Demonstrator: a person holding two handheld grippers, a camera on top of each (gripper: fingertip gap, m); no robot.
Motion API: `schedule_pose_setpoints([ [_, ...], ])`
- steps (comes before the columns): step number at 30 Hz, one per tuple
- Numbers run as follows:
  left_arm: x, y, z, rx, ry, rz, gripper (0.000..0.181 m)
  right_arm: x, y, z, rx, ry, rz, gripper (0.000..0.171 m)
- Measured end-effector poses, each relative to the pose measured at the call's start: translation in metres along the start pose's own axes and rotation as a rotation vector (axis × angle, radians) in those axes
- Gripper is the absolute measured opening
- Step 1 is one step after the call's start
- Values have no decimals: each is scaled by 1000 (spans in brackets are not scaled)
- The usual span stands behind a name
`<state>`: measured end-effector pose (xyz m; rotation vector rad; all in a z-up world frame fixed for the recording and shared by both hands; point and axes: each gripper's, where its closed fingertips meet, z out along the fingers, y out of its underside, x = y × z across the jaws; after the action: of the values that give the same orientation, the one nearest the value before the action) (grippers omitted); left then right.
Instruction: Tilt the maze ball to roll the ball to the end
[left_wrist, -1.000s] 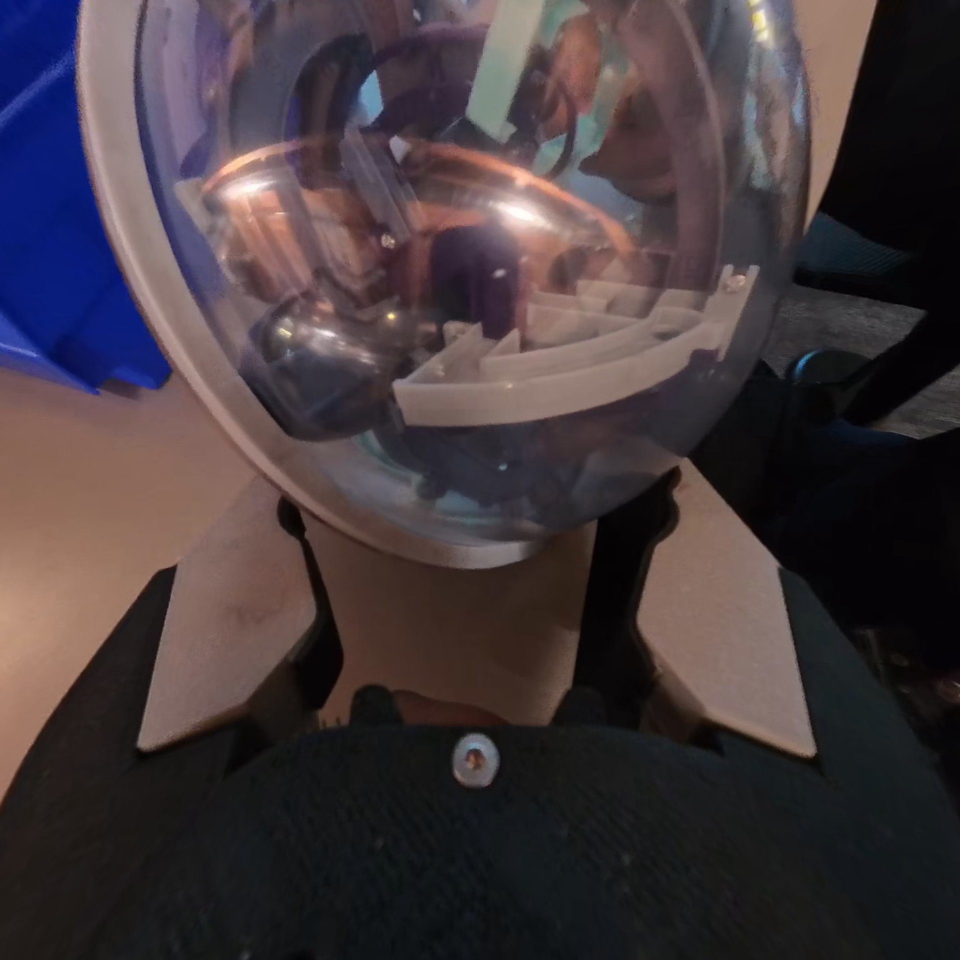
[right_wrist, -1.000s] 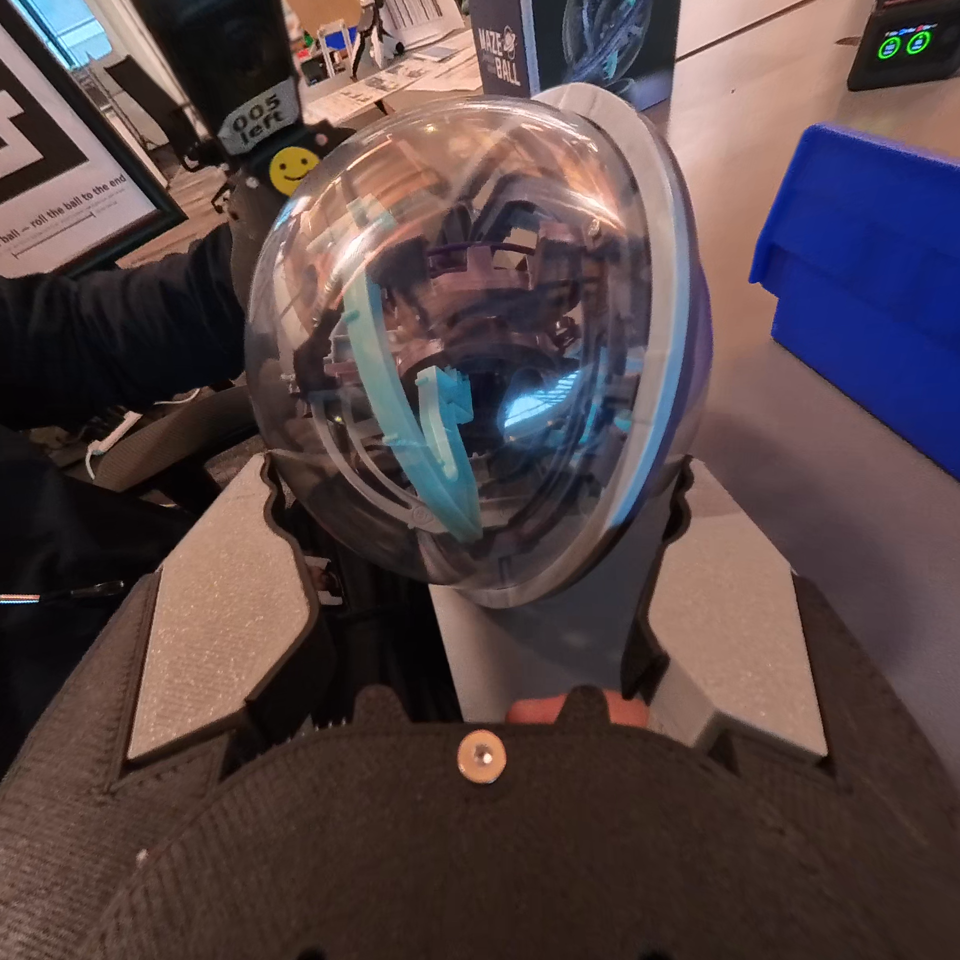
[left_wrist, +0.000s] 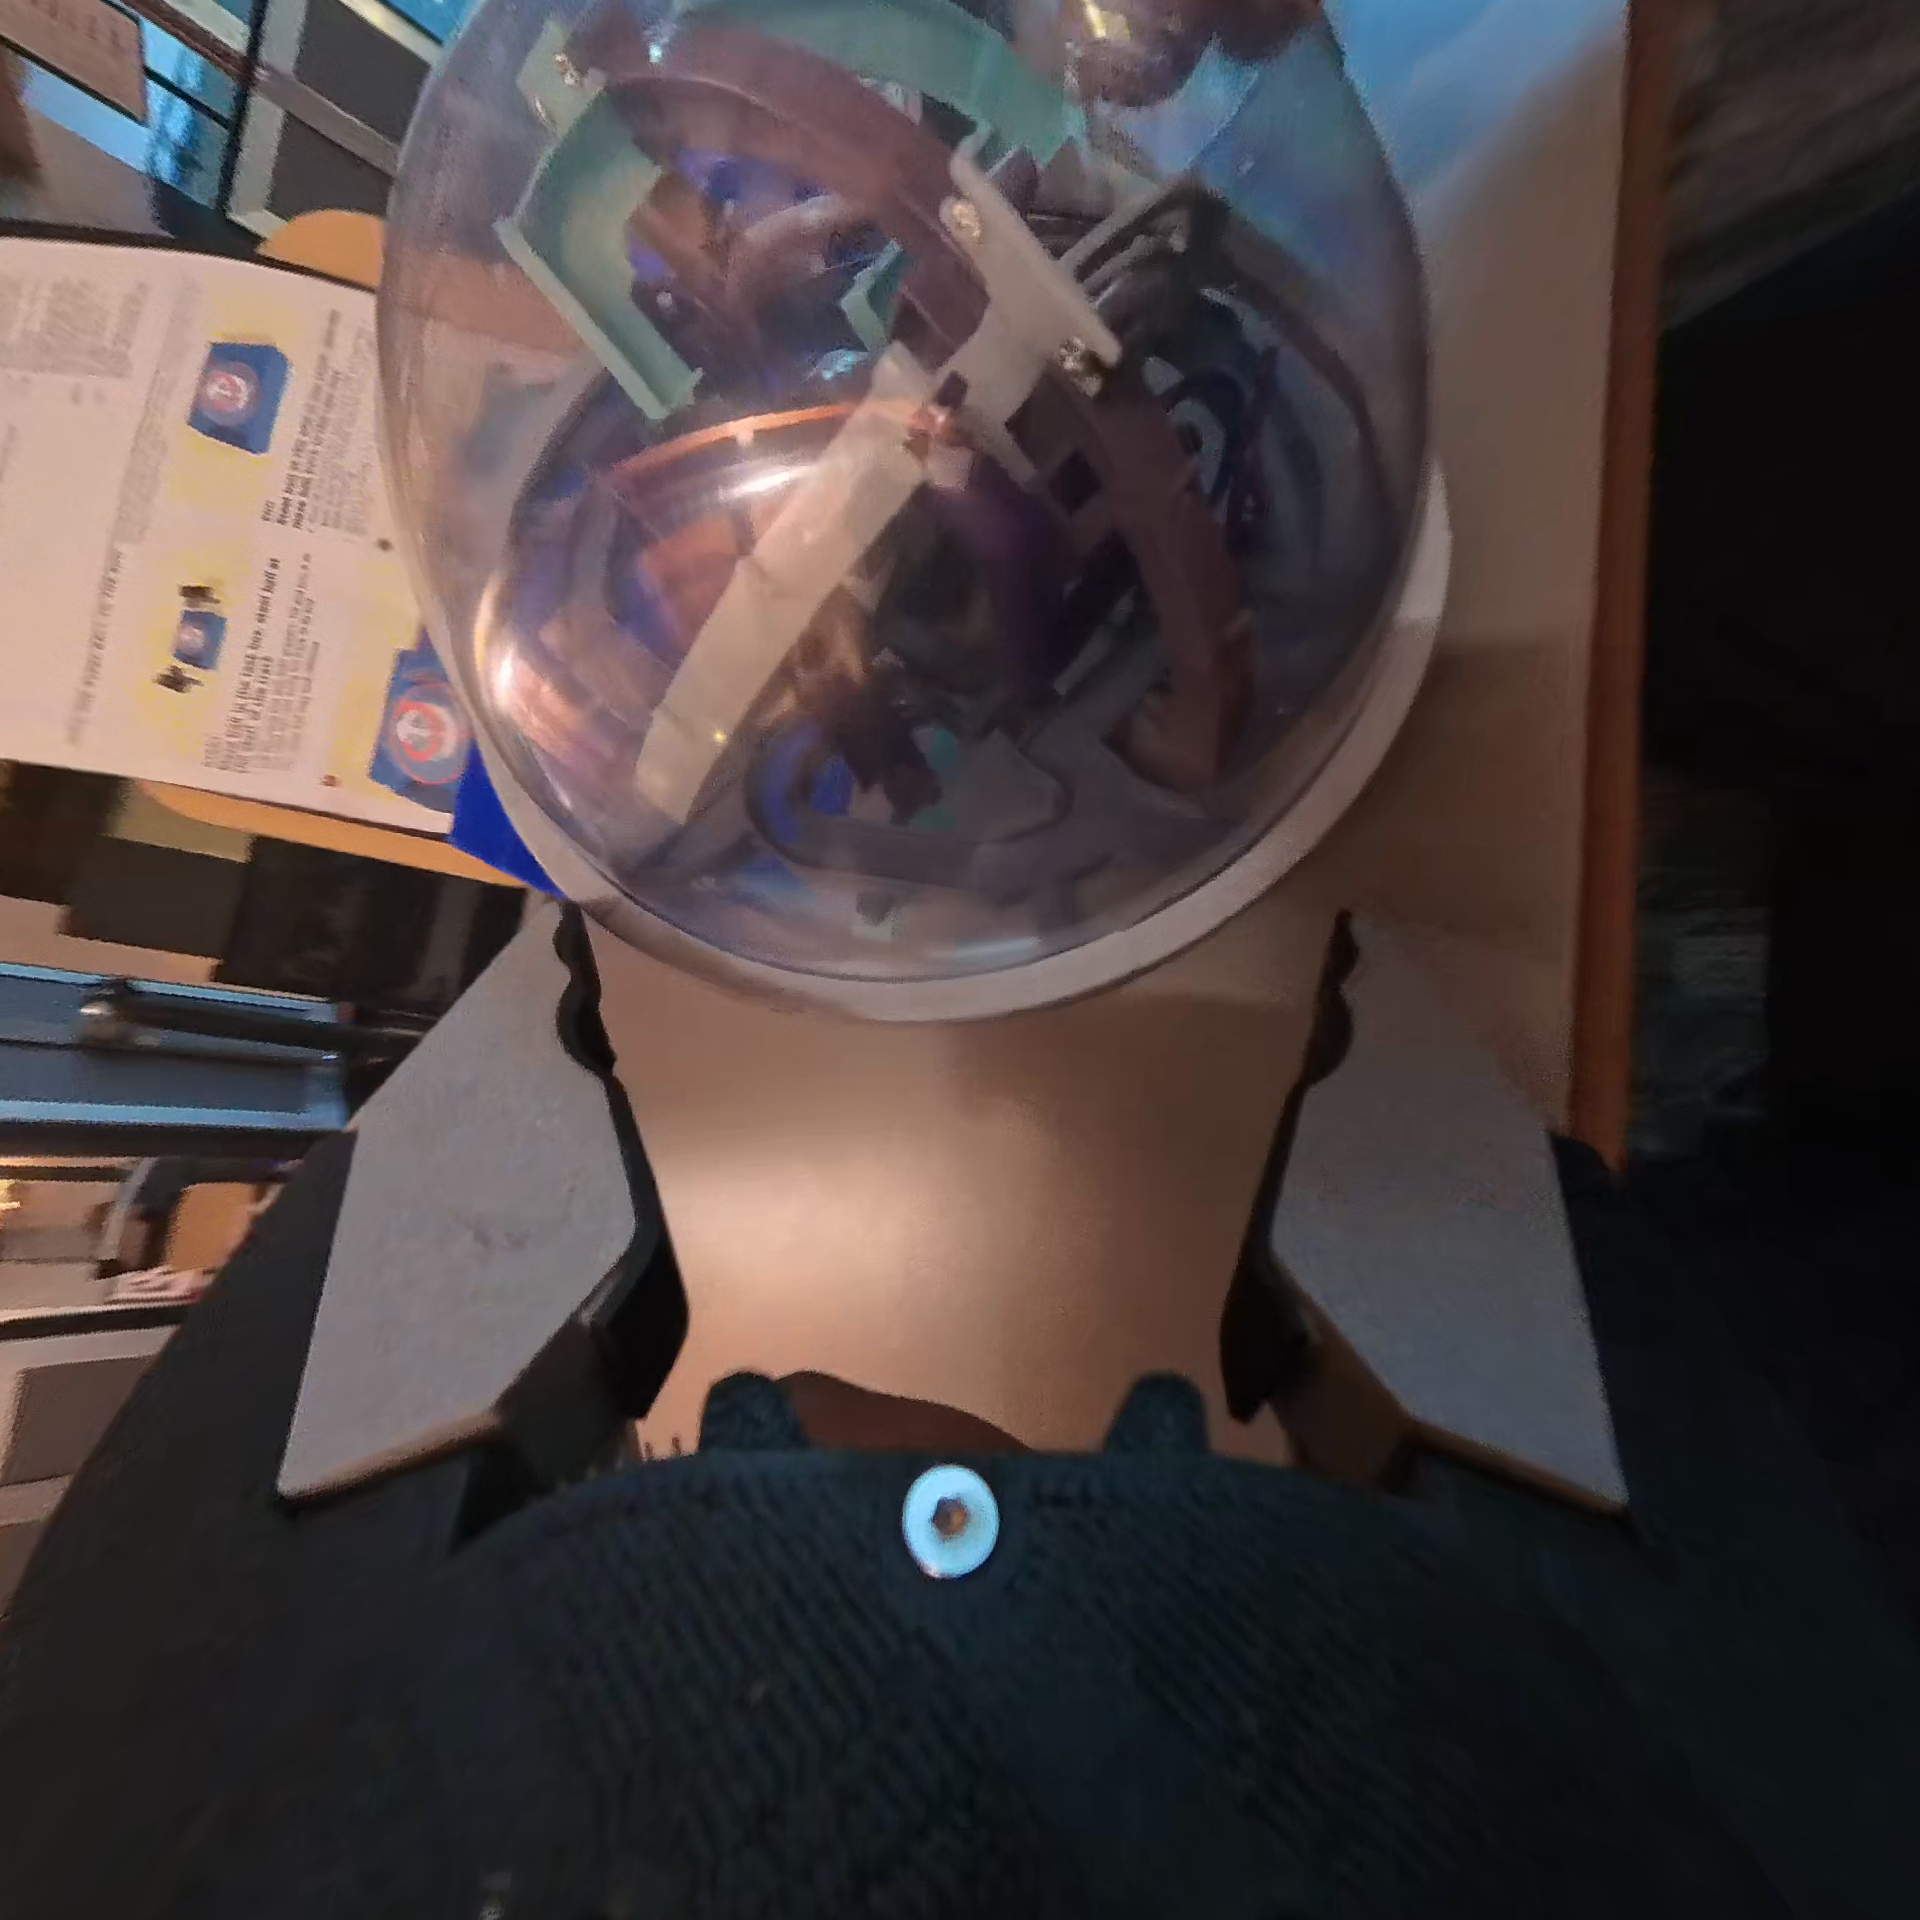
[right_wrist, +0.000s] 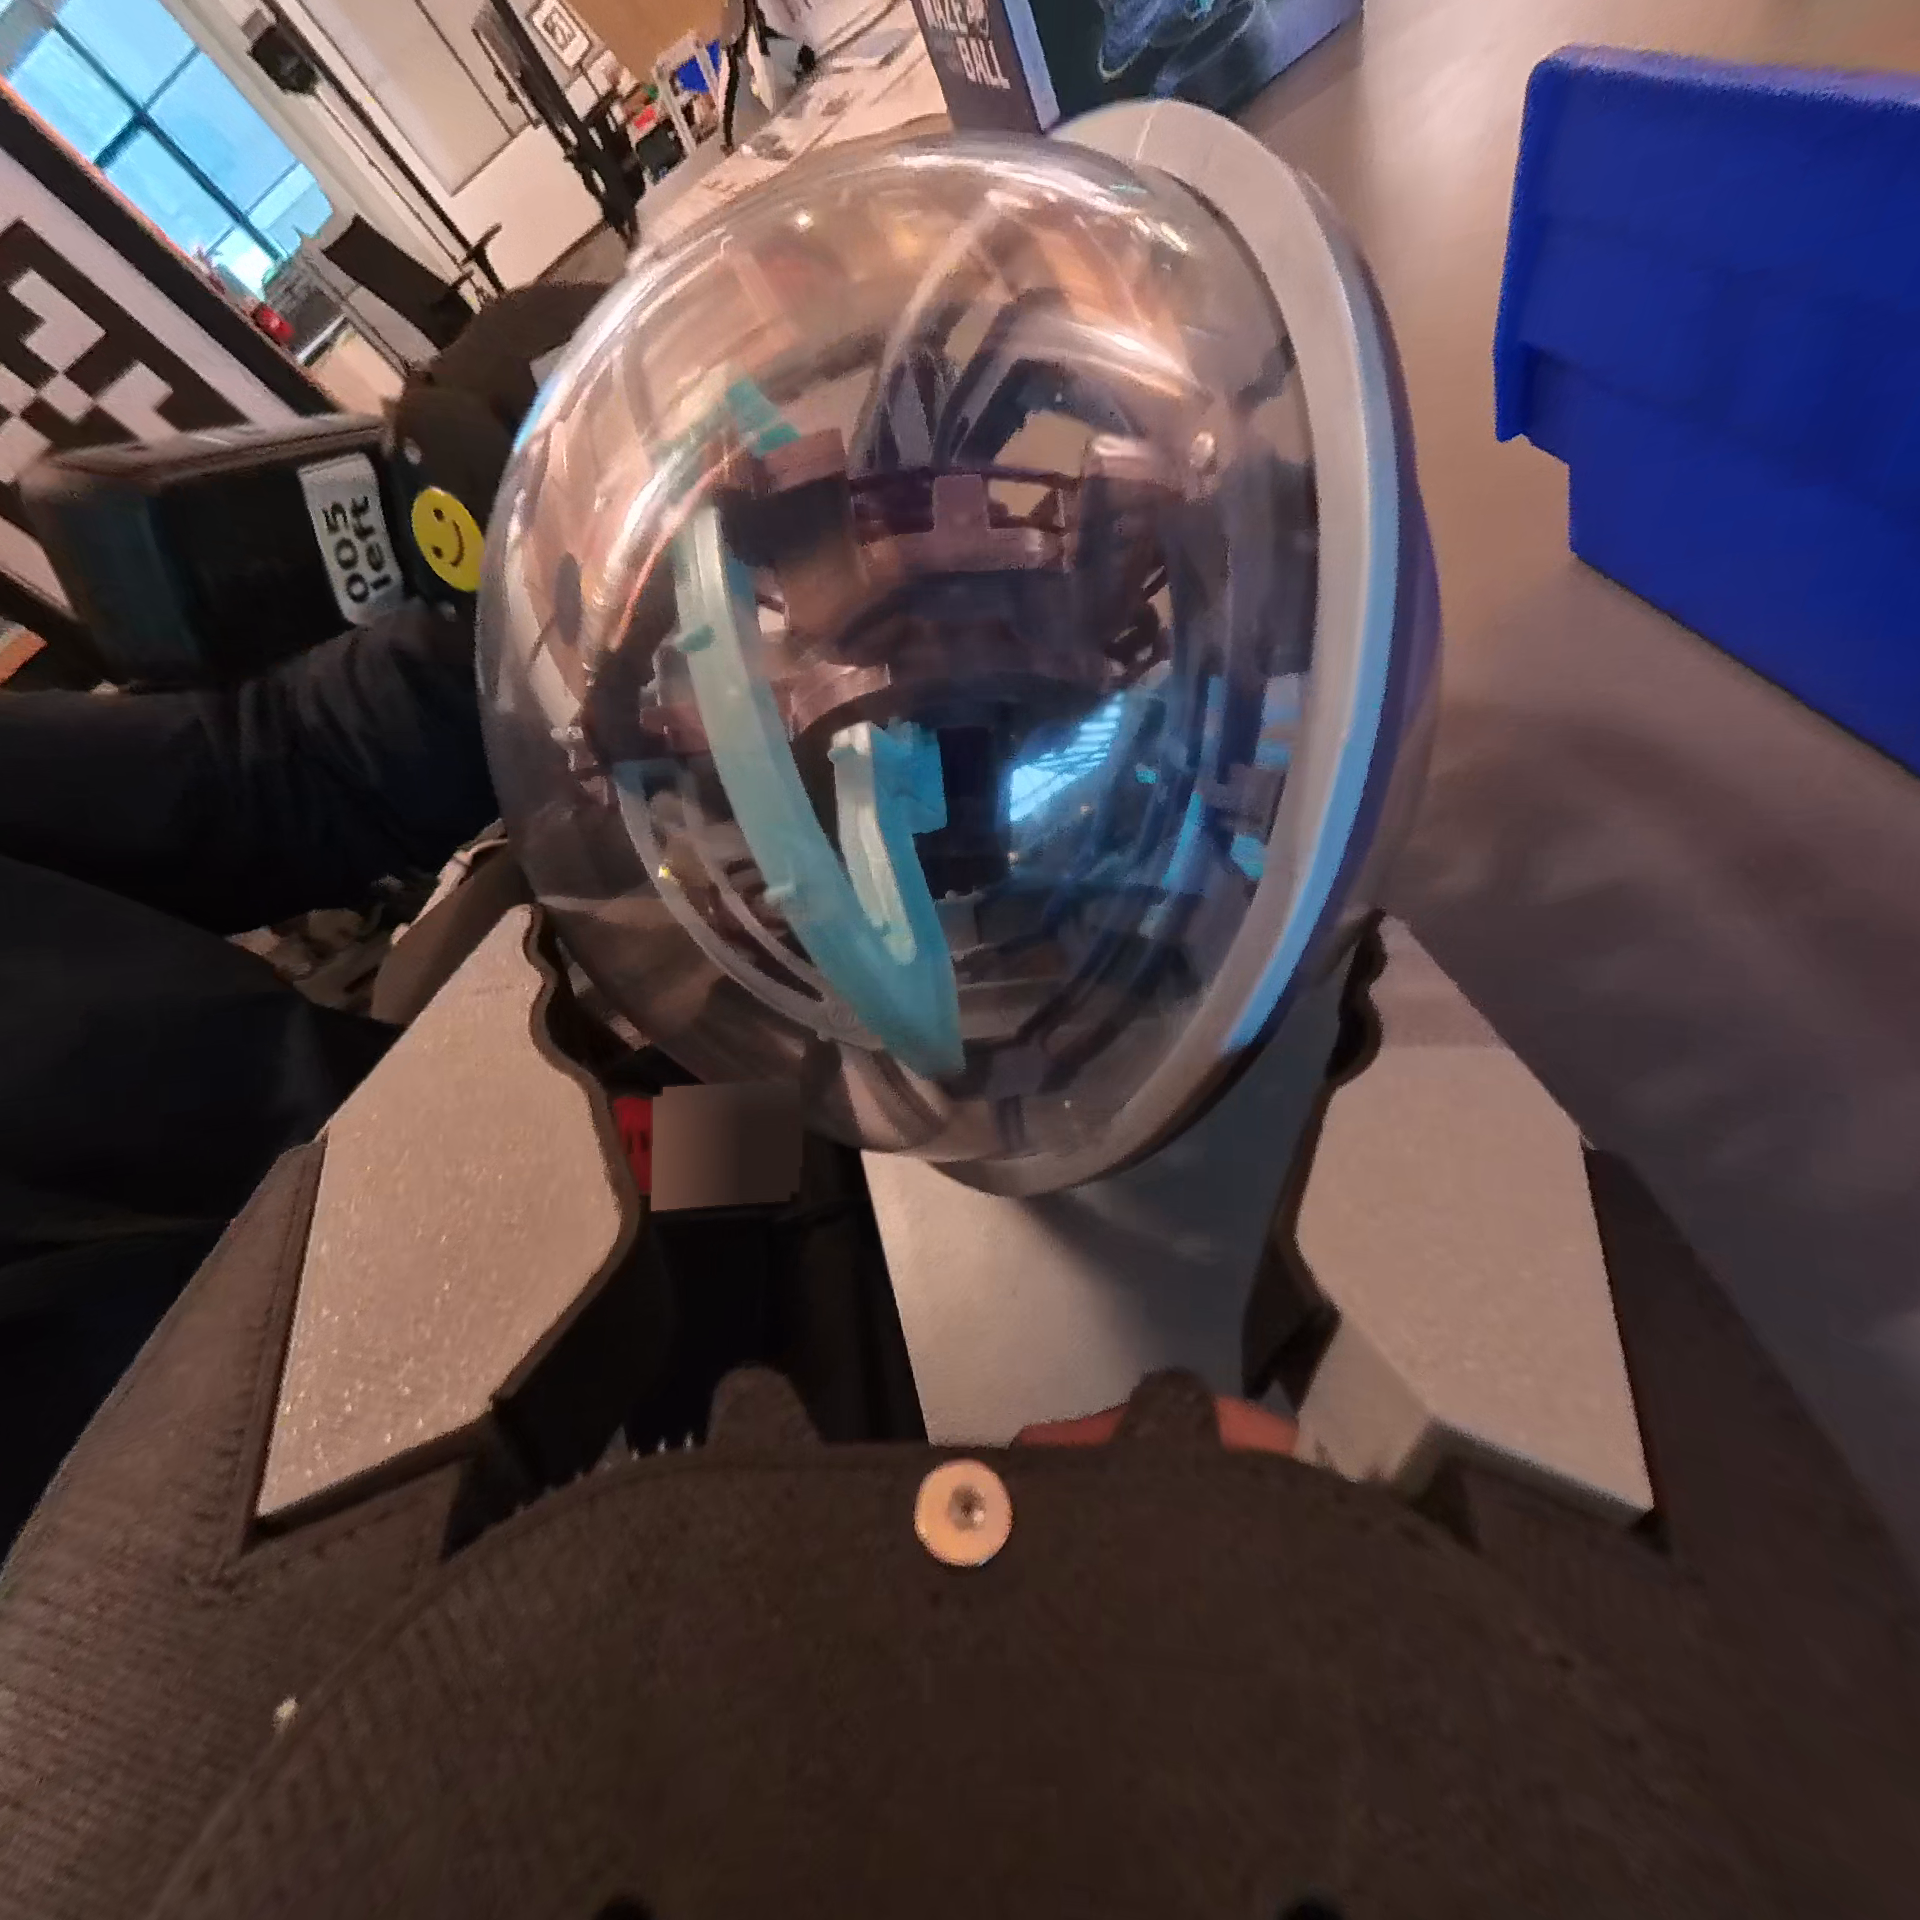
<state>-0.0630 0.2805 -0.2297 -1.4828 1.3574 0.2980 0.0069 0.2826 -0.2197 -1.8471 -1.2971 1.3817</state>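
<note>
With my left gripper (left_wrist: 951, 935) and right gripper (right_wrist: 956, 935), fingers clamped on opposite sides, I hold the maze ball (right_wrist: 935, 644) above the table (right_wrist: 1558, 935); the small ball inside is unlocatable, so progress cannot be judged.

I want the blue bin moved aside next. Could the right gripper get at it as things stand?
Probably not: the right gripper is spread against the maze ball, which sits between it and the blue bin.
</note>
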Motion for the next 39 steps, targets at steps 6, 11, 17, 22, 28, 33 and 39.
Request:
schedule_pose_setpoints([
  [6, -12, 0, 7, 11, -83, 57, 133, 2, 4, 5, -42, -8, 1, 141],
  [11, -15, 2, 8, 21, -85, 51, 129, 4, 2, 5, -29, -15, 9, 141],
  [17, -16, 8, 10, 26, -46, 6, 122, 9, -7, 6, 17, 71, -97, 145],
  [22, -14, 10, 14, 21, -22, -3, 121, 12, -10, 6, 16, 191, -260, 149],
  [28, -14, 5, 18, 43, -8, -15, 120, 15, -19, -3, 36, 333, -452, 154],
  [33, -15, 4, 22, 37, -13, -12, 121, 19, -20, -4, 42, 421, -578, 156],
  [39, -14, 4, 26, 49, -1, -29, 121, 23, -23, -7, 76, 490, -698, 157],
])
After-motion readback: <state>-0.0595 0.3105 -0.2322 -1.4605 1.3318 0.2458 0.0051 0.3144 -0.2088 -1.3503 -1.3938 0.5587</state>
